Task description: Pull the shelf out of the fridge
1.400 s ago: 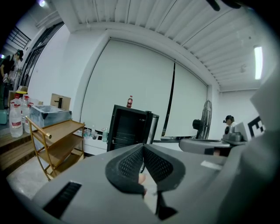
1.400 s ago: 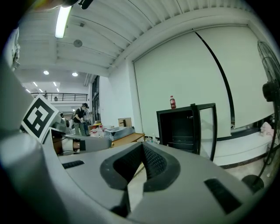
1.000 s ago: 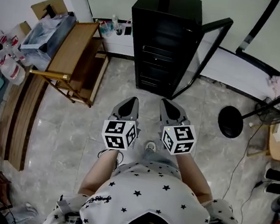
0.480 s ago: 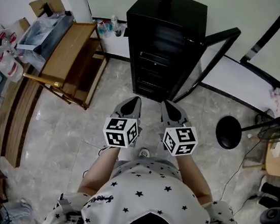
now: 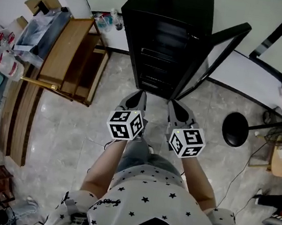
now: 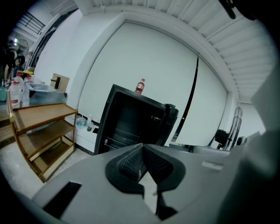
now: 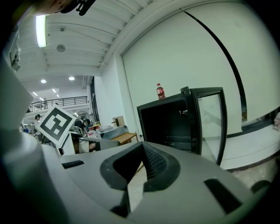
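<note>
Looking down, the head view takes in both tools at once: the left hand-held gripper [image 5: 139, 96] and the right hand-held gripper [image 5: 177, 106] are side by side, pointing at the black fridge [image 5: 168, 20] and short of its open front. Each gripper view shows its own jaws clenched tip to tip with nothing between them. The red-capped bottle [image 6: 140, 86] on the fridge top is plain in the gripper views but sits only at the frame's edge from above. The shelves [image 5: 160, 55] lie inside the cabinet, none drawn out. The glass door [image 5: 214, 55] is swung open to the right. Pale tiled floor [image 5: 67, 125] runs open between the grippers and the fridge. A wooden rack [image 5: 69, 48] borders it on the left, a round black object [image 5: 235, 129] on the right.
</note>
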Demonstrator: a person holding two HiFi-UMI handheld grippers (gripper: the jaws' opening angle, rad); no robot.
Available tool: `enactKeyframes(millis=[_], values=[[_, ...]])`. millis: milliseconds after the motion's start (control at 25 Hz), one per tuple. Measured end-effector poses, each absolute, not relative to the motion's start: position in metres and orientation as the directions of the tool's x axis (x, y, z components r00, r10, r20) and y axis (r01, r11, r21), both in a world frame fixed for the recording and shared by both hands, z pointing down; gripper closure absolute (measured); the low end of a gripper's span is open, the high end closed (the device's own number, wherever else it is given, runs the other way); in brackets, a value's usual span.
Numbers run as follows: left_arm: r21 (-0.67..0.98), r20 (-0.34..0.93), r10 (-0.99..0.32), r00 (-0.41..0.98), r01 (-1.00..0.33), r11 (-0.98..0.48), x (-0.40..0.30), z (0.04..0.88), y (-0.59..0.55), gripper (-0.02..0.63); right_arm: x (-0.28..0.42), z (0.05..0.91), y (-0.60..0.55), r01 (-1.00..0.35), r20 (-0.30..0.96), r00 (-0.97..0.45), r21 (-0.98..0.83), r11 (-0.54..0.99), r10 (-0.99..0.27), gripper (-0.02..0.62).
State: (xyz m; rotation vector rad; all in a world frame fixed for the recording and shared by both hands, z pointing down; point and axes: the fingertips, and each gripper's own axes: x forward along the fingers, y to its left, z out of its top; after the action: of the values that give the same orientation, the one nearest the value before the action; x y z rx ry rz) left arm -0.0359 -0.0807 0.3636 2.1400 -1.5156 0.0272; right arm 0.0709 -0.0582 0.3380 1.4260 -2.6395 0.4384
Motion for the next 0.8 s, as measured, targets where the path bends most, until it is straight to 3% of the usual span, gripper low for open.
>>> enactKeyframes(millis=[480, 800], values=[[0.611, 0.228, -0.886, 0.404, -0.768, -0.193, -0.040, 0.418, -0.168, 0.594, 0.077, 0.369, -0.099, -0.856, 0.248, -0.512, -0.220, 0.467, -0.822, 0.601], [0.815, 0.126, -0.886, 0.445, -0.556, -0.163, -0.034, 0.463, -0.225, 0.594, 0.074, 0.394, -0.128, -0.866, 0.251, -0.497, -0.205, 0.456, -0.831, 0.601]])
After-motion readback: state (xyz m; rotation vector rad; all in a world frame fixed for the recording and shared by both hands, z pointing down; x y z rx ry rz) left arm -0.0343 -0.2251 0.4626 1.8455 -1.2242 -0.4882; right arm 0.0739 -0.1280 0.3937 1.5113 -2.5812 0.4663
